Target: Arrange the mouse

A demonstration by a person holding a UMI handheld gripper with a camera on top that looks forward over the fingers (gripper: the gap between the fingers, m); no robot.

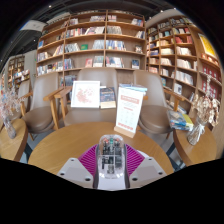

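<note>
My gripper (111, 163) is shut on a clear, see-through mouse (111, 154) whose inner circuitry shows. The magenta pads (91, 158) press on both its sides. The mouse is held above the near part of a round wooden table (70, 141), nose pointing forward and slightly raised. The underside of the mouse is hidden.
A white standing sign (130, 108) is on the table's far right part. A chair (41, 113) stands at the left and another (155, 112) beyond the sign. A display stand with books (92, 94) and tall bookshelves (95, 45) fill the background.
</note>
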